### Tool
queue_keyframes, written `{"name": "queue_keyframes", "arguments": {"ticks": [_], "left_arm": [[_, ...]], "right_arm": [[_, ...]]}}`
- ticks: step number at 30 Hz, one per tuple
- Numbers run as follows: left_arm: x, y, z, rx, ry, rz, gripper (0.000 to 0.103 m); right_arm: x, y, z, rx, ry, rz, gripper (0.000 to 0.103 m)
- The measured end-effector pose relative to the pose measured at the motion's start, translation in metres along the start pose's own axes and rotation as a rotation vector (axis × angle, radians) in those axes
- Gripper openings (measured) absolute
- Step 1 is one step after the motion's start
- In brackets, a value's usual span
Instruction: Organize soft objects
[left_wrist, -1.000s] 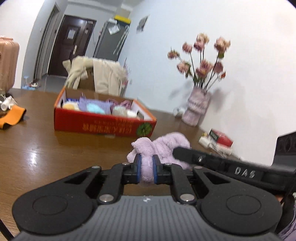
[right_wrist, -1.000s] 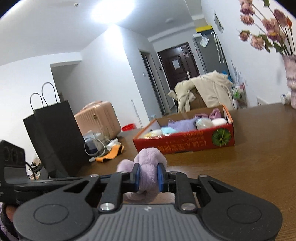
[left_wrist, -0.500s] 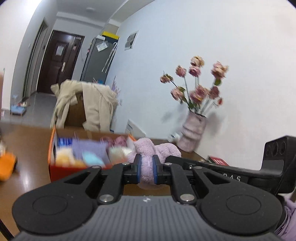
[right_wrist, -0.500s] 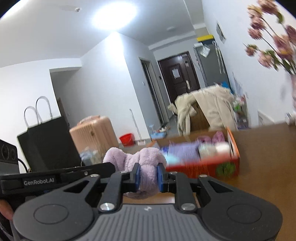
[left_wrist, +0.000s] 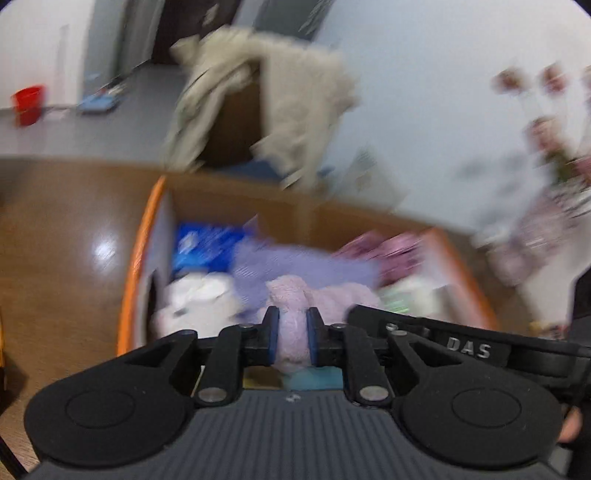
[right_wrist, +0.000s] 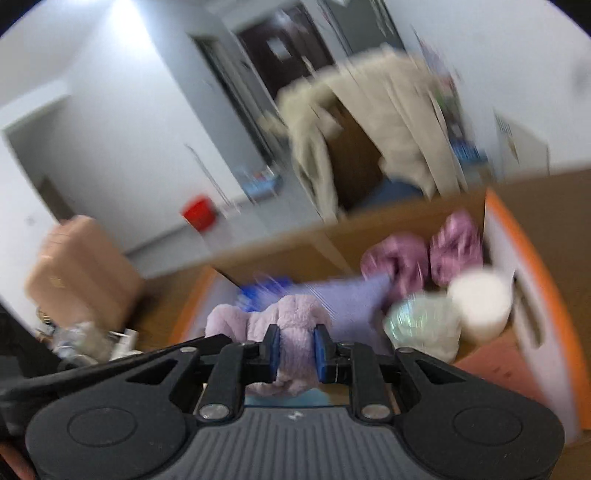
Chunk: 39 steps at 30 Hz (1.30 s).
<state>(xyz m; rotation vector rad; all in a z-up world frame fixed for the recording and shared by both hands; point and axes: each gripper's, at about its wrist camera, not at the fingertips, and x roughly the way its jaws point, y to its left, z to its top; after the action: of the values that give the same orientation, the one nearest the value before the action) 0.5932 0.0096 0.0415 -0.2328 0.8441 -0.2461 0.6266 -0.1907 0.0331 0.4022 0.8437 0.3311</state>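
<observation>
On the brown wooden table (left_wrist: 66, 258) stands an orange-rimmed cardboard box (left_wrist: 138, 266) of soft goods. Above it, the left gripper (left_wrist: 291, 332) and right gripper (right_wrist: 297, 349) each pinch the fluffy lilac plush toy (right_wrist: 295, 317) nearly closed, sharing its floppy bulk.

Both grippers are matte black with ribbed grey bases, silver screws, blue-padded fingers (left_wrist: 272, 334) and white "DAS" lettering.

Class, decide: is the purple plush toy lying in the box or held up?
Held up. Both the left gripper and right gripper pinch the toy above the box.
</observation>
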Motion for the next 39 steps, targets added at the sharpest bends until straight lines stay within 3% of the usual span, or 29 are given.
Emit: {"name": "queue_keyframes", "arguments": {"ticks": [3,7,8,11,15,18,22,26,33,36,39], "left_arm": [[0.012,0.006,-0.011,0.028,0.027,0.035,0.017],[0.008,0.007,-0.015,0.039,0.018,0.029,0.027],[0.006,0.006,-0.014,0.030,0.020,0.021,0.029],[-0.014,-0.001,-0.011,0.043,-0.002,0.017,0.038],[-0.059,-0.014,-0.006,0.085,-0.074,0.028,0.043],[-0.103,-0.023,-0.003,0.126,-0.134,0.044,0.053],[-0.159,-0.032,-0.009,0.186,-0.221,0.100,0.061],[-0.207,-0.039,-0.020,0.220,-0.279,0.143,0.068],[-0.252,-0.053,-0.047,0.219,-0.352,0.163,0.079],[-0.268,-0.056,-0.072,0.204,-0.444,0.191,0.087],[-0.284,-0.059,-0.111,0.231,-0.594,0.205,0.093]], "right_arm": [[0.025,-0.014,-0.012,0.065,0.091,0.001,0.021],[0.025,-0.012,-0.014,0.059,0.103,-0.017,0.024],[0.025,-0.010,-0.013,0.046,0.098,-0.034,0.031],[0.015,-0.002,-0.012,-0.004,0.083,-0.077,0.037],[-0.027,0.009,-0.002,-0.089,0.009,-0.111,0.037],[-0.075,0.017,0.006,-0.130,-0.053,-0.120,0.040],[-0.146,0.020,0.010,-0.180,-0.133,-0.119,0.054],[-0.202,0.015,0.006,-0.244,-0.178,-0.169,0.058],[-0.260,0.012,-0.014,-0.227,-0.241,-0.188,0.064],[-0.280,0.019,-0.036,-0.270,-0.322,-0.175,0.080],[-0.303,0.024,-0.070,-0.365,-0.493,-0.160,0.094]]}}
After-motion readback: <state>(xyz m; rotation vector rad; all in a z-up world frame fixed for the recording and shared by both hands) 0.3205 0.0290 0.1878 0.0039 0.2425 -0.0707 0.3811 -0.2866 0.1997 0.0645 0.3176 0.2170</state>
